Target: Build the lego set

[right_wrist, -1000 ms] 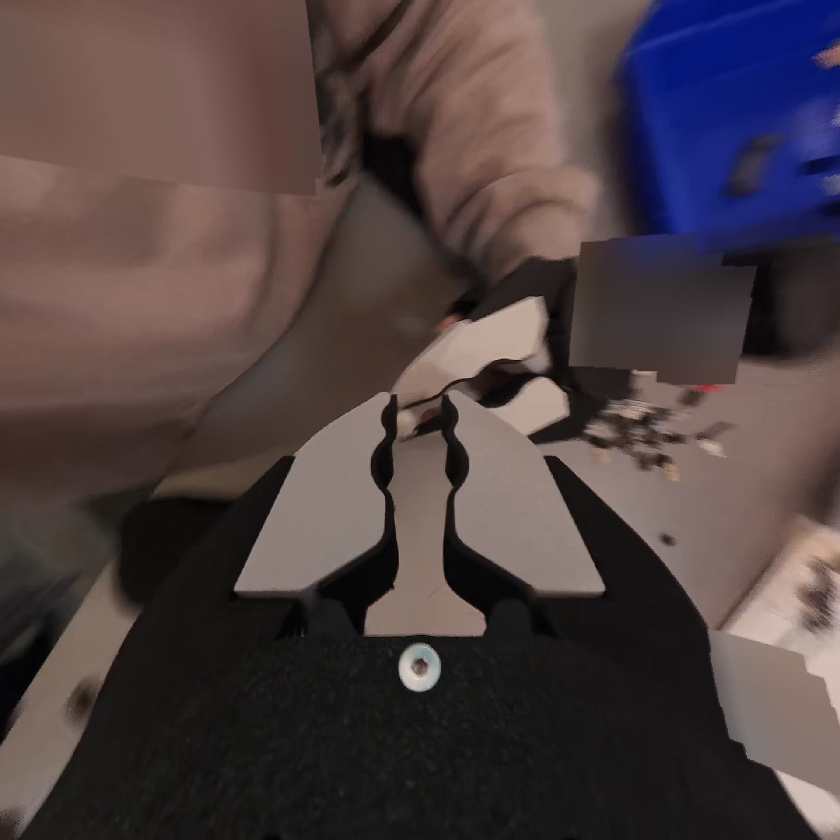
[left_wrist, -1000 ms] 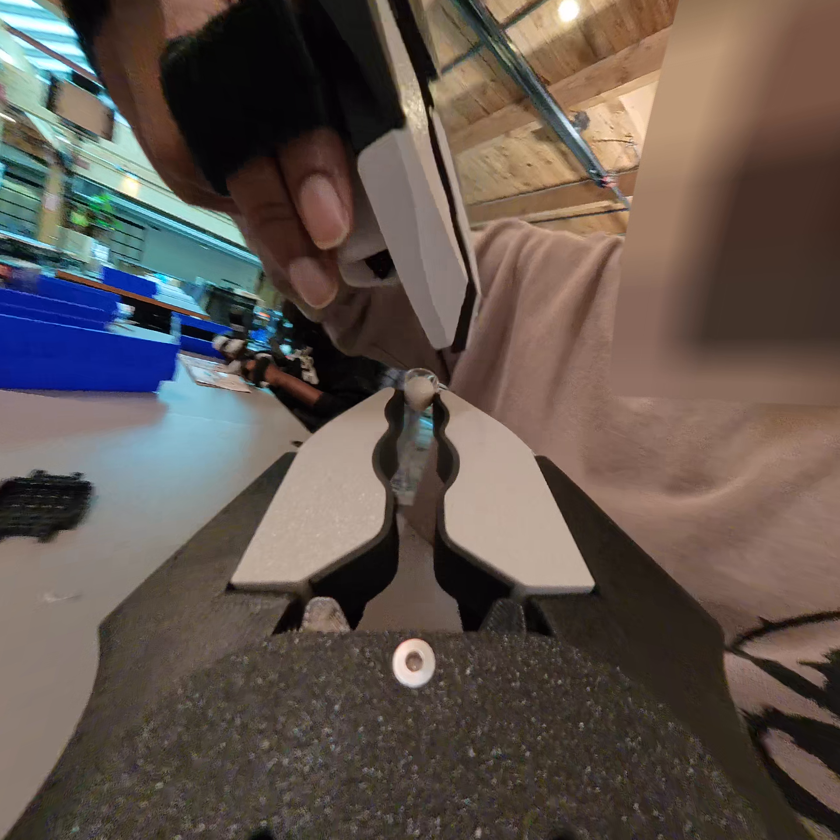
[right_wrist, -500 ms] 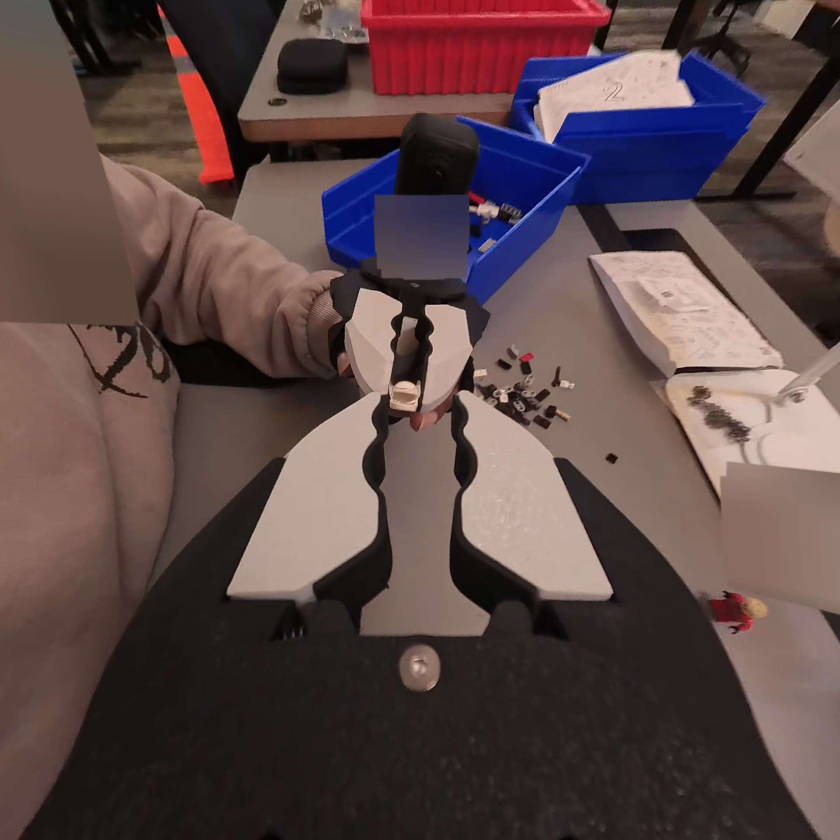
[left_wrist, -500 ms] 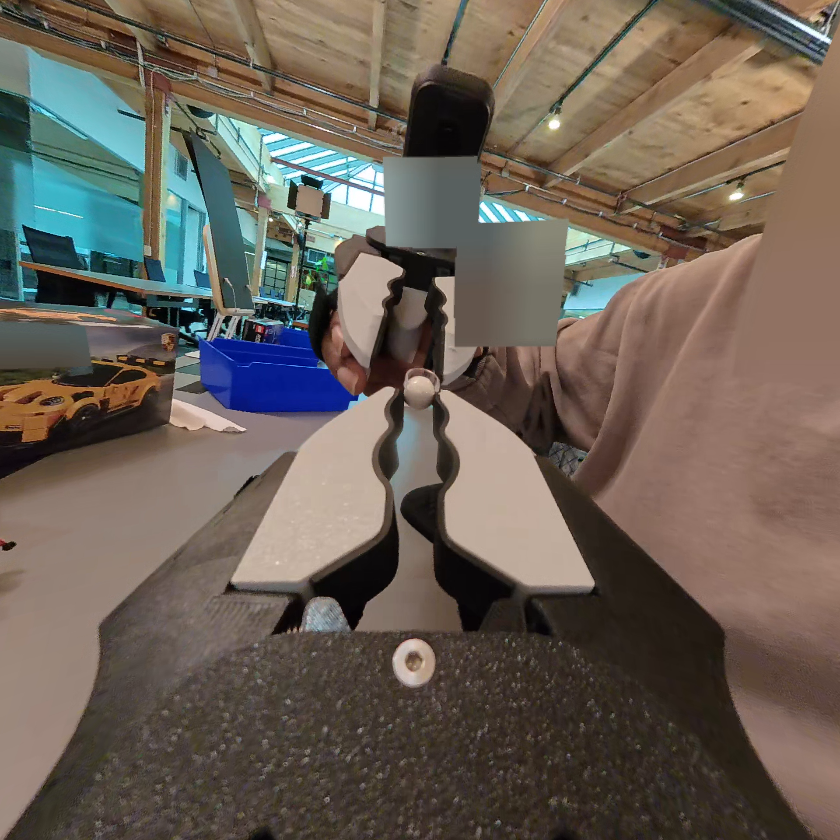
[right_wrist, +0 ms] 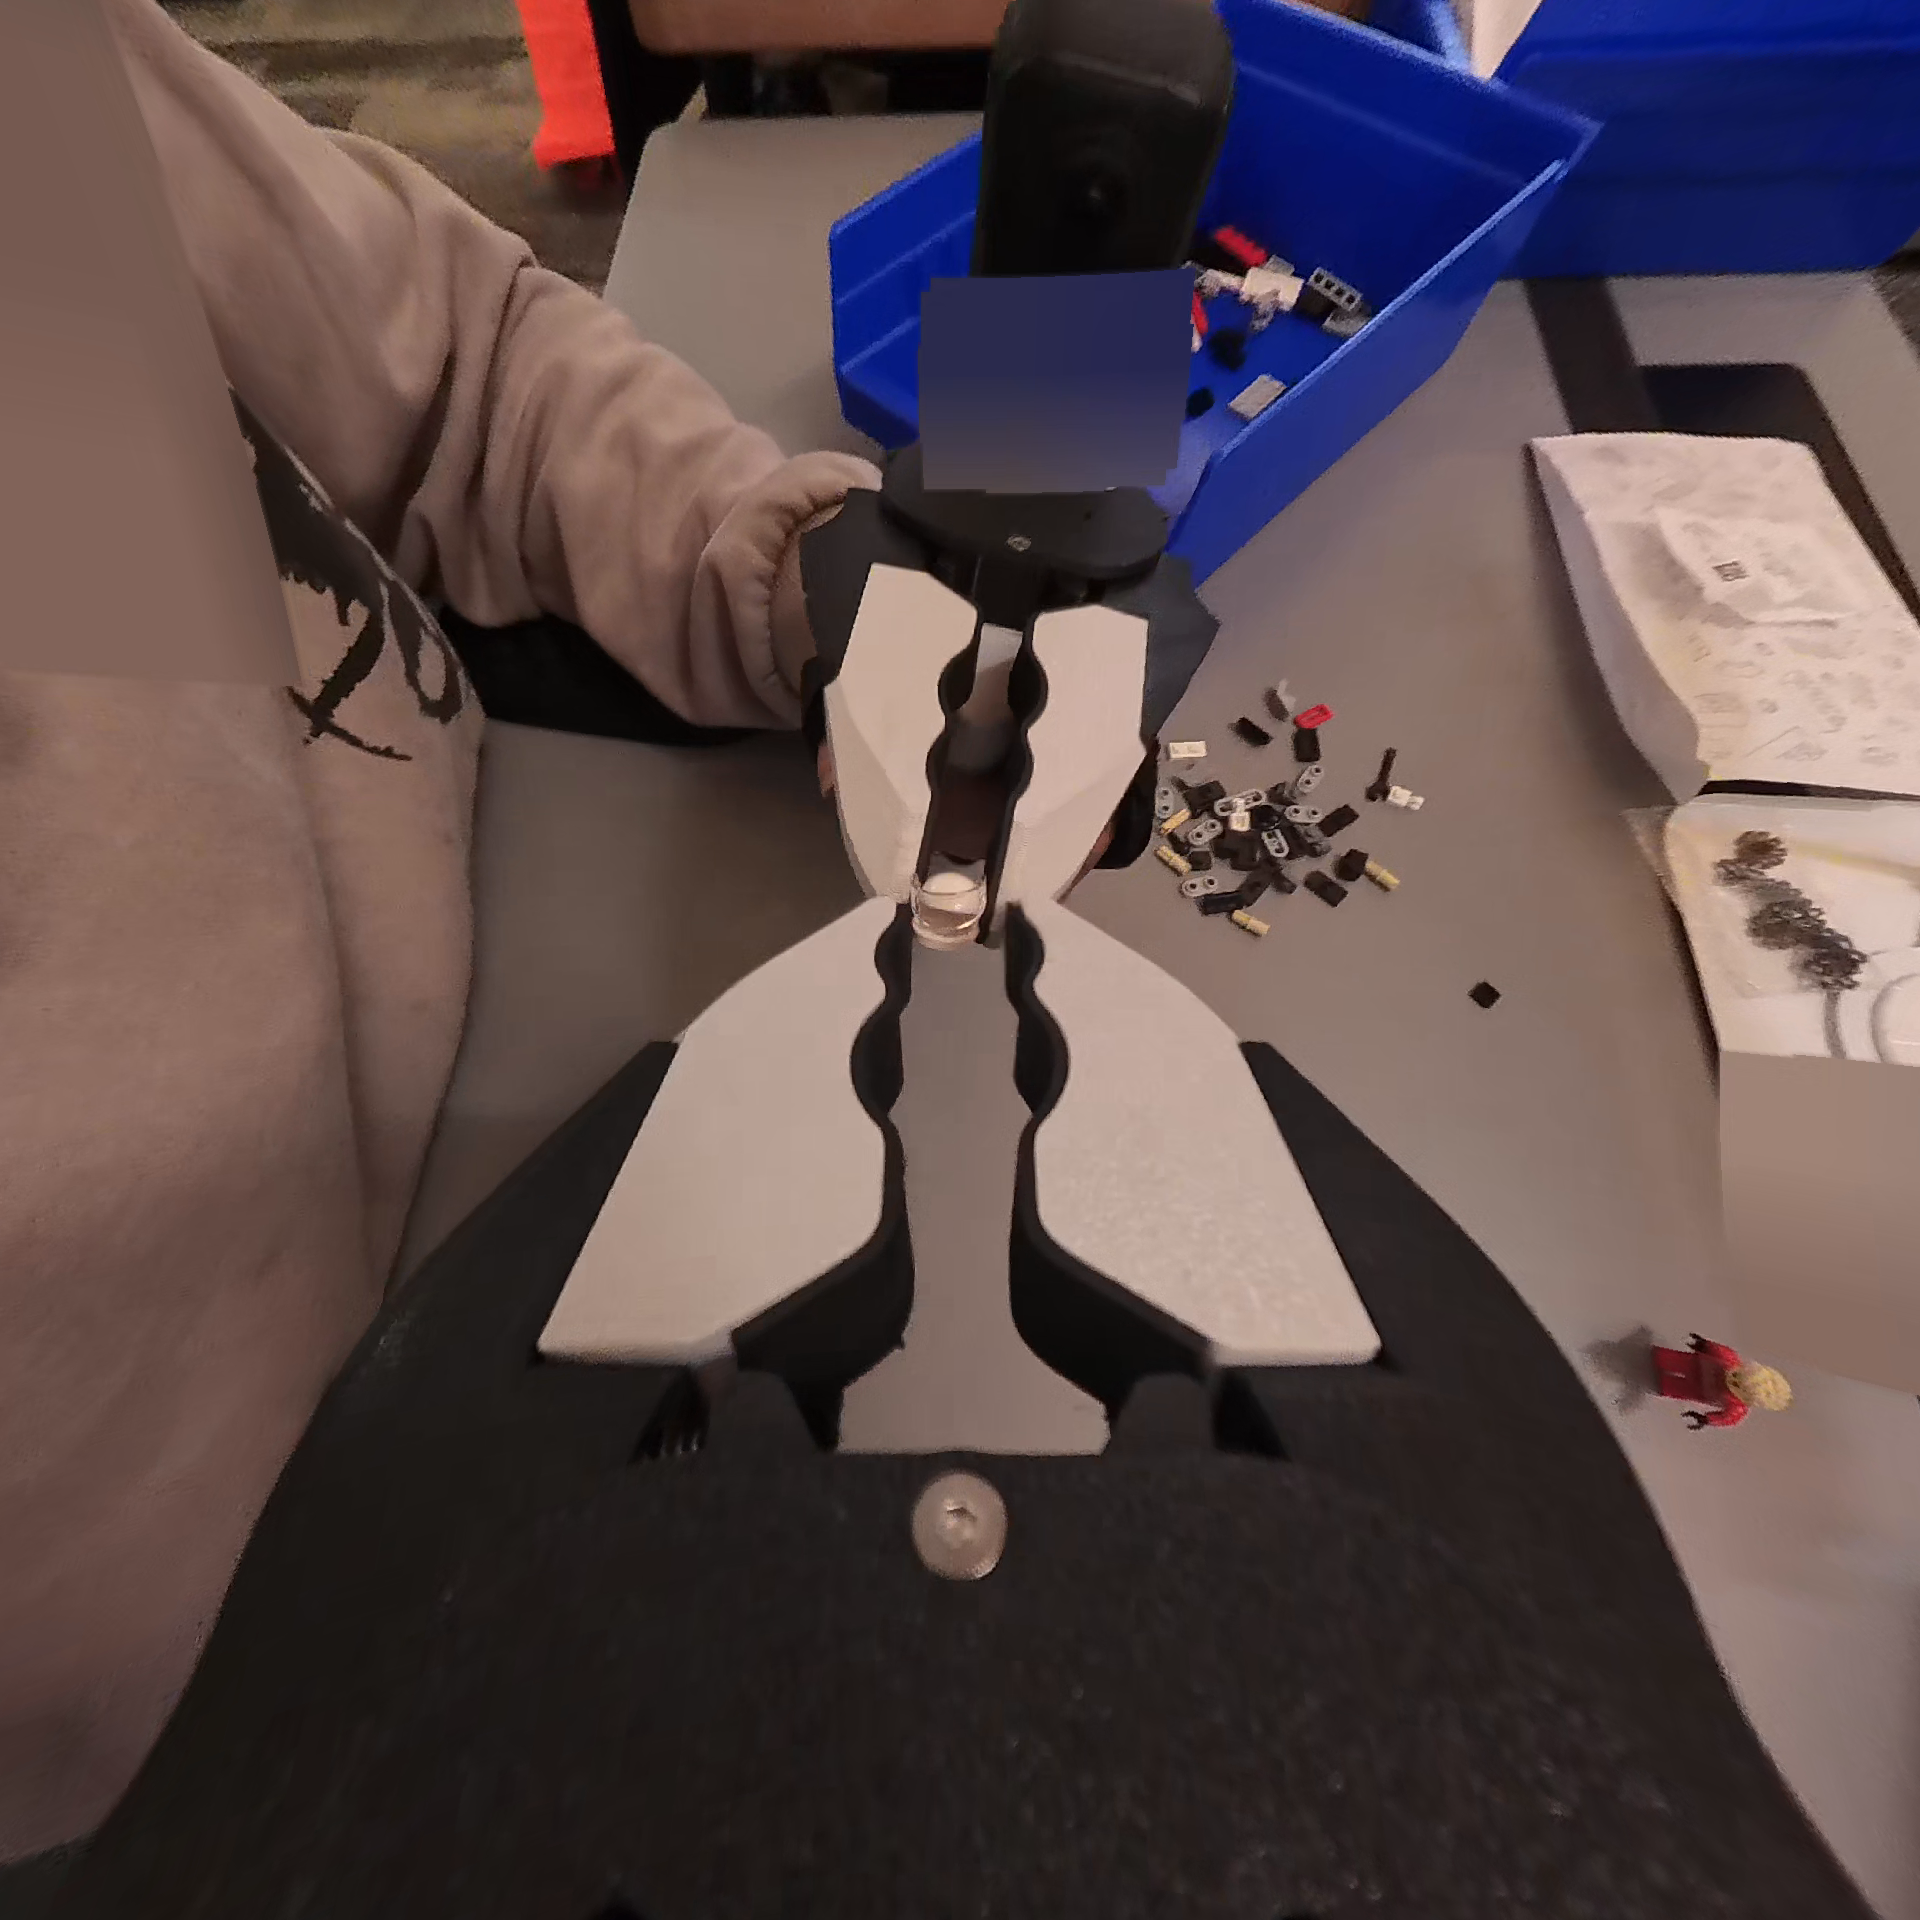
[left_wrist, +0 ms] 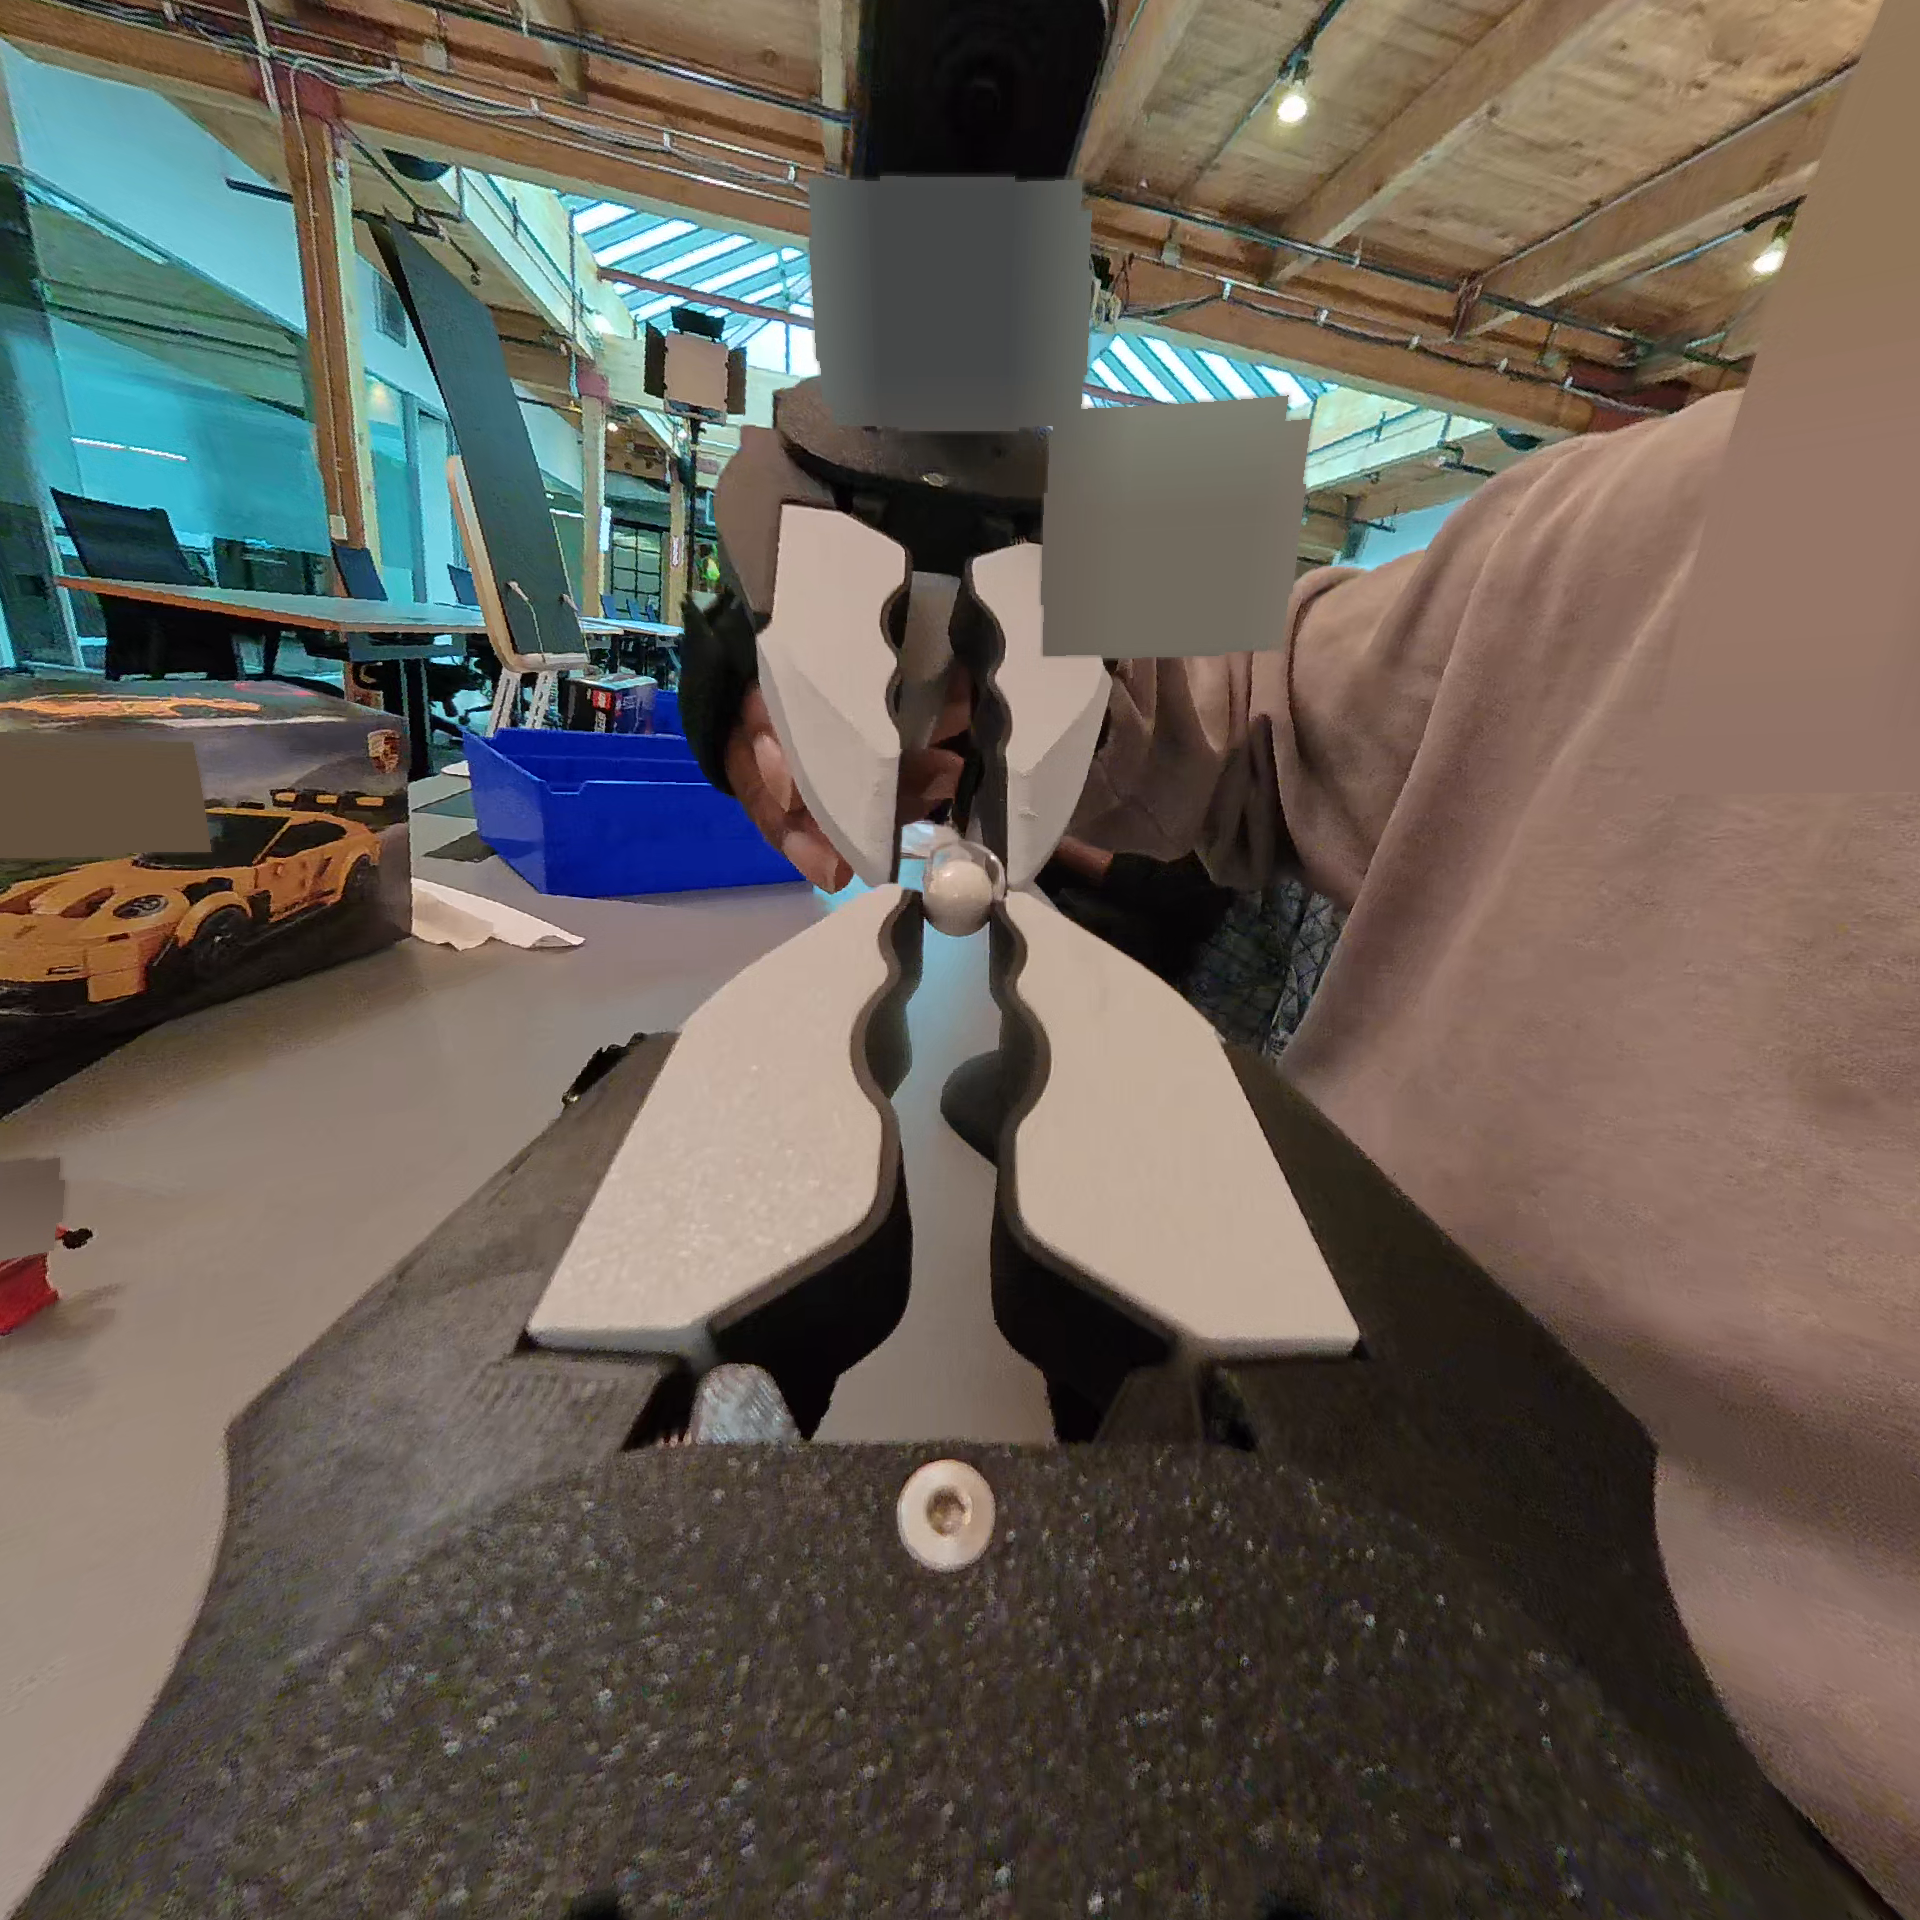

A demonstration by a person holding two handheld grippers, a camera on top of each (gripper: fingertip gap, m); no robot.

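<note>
While the left gripper (left_wrist: 954, 909) pinches the small clear round piece (left_wrist: 961, 891) at its tips, bring the right gripper (right_wrist: 958, 920), jaws parted and empty, squarely around it before closing gently.

Your left gripper (left_wrist: 951, 914) and right gripper (right_wrist: 961, 914) look alike: light grey fingers (left_wrist: 748, 1132) with wavy black inner edges on speckled black bodies, a silver screw (left_wrist: 944, 1512) at lower centre. At the frame edge, your loose beige sleeve (right_wrist: 582, 457); black print marks the sweatshirt (right_wrist: 343, 613), and a black glove (left_wrist: 717, 686) shows
</note>
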